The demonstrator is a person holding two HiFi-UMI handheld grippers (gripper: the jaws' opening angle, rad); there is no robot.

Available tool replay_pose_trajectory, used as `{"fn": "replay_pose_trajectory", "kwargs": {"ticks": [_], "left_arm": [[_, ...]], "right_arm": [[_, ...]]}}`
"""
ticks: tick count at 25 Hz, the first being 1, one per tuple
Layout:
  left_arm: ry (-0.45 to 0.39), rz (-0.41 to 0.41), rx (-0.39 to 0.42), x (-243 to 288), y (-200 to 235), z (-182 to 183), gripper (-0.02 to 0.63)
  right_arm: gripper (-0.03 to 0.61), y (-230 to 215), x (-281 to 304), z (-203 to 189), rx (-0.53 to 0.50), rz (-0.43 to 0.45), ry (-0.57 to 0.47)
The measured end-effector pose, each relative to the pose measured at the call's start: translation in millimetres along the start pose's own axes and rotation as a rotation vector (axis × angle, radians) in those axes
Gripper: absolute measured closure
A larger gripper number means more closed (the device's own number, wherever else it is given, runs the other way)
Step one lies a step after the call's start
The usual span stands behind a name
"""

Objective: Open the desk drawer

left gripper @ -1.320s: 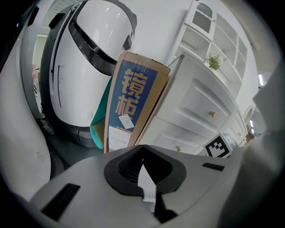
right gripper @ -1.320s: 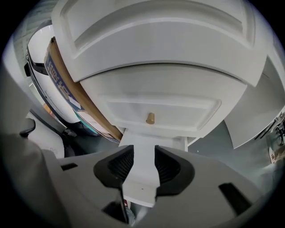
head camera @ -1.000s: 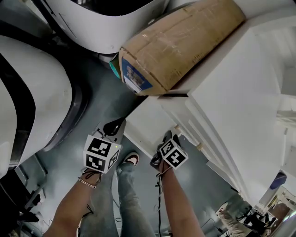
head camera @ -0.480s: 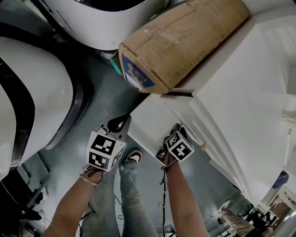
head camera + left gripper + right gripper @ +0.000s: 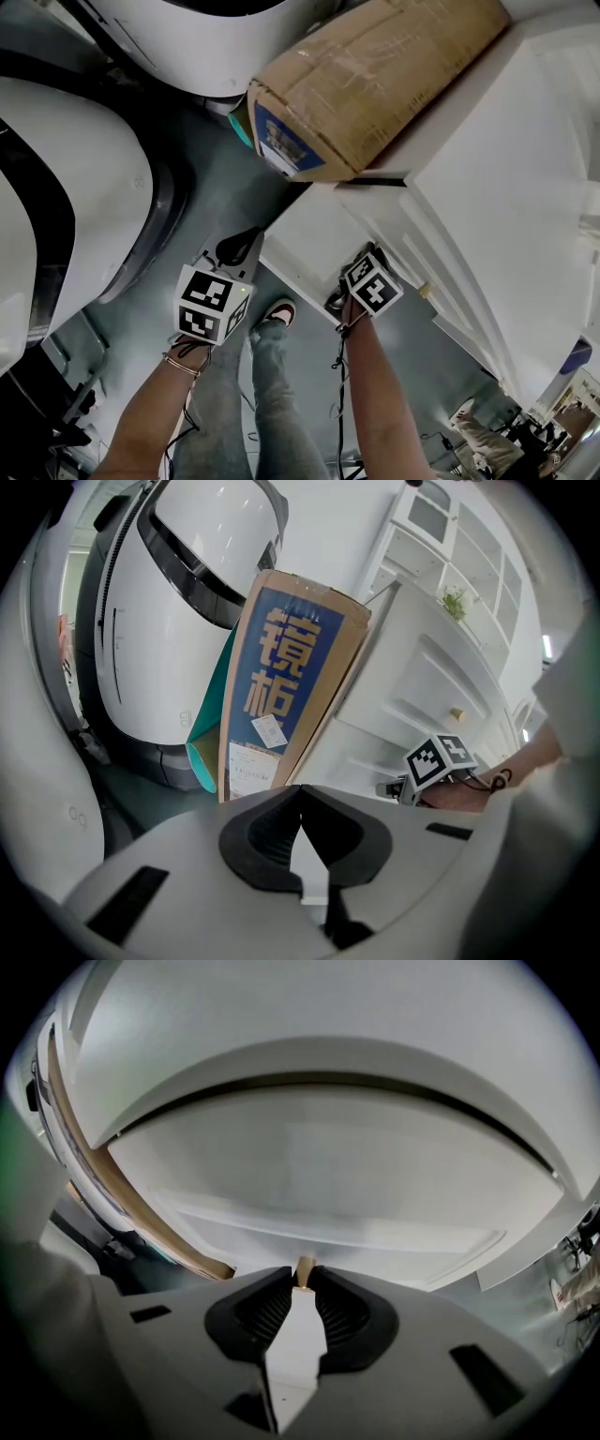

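Observation:
In the right gripper view the white drawer front (image 5: 319, 1194) fills the frame, with a small tan knob (image 5: 305, 1267) sticking out of it. My right gripper (image 5: 302, 1274) has just been closing its jaws, and the knob sits between the tips with the pads against it. In the head view the right gripper (image 5: 367, 259) is up against the white desk (image 5: 506, 187), its tips hidden under the marker cube. My left gripper (image 5: 239, 246) hangs to the left over the floor; in its own view the left gripper (image 5: 300, 789) is shut and holds nothing.
A long cardboard box (image 5: 375, 84) with a blue label leans against the desk's left end. A large white rounded machine (image 5: 66, 187) stands at the left. The person's shoe (image 5: 279, 312) and legs are on the grey floor below the grippers.
My right gripper has moved right and up to the drawer front. The left gripper has barely shifted.

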State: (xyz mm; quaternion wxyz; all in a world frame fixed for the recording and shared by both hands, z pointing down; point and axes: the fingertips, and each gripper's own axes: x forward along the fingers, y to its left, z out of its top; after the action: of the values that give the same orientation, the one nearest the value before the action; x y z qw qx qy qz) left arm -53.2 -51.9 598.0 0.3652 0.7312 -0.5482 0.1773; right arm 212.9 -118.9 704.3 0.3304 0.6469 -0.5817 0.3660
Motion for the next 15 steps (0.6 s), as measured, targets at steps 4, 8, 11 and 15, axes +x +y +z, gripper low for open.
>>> {"fn": "replay_pose_trajectory", "kwargs": {"ticks": [4, 8, 11, 15], "left_arm": [[-0.005, -0.001, 0.001, -3.4, 3.2, -1.7, 0.595], [-0.003, 0.001, 0.0, -7.7, 7.2, -5.8, 0.595], [-0.001, -0.001, -0.002, -10.7, 8.0, -9.3, 0.595], [0.001, -0.009, 0.001, -13.9, 8.5, -13.8, 0.595]], "right_arm": [[0.494, -0.3, 0.5, 0.4, -0.011, 0.002, 0.007], [0.494, 0.0, 0.7, 0.2, -0.005, -0.011, 0.01], [0.495, -0.3, 0.5, 0.1, 0.003, -0.017, 0.012], [0.495, -0.3, 0.3, -1.1, 0.001, -0.02, 0.017]]}}
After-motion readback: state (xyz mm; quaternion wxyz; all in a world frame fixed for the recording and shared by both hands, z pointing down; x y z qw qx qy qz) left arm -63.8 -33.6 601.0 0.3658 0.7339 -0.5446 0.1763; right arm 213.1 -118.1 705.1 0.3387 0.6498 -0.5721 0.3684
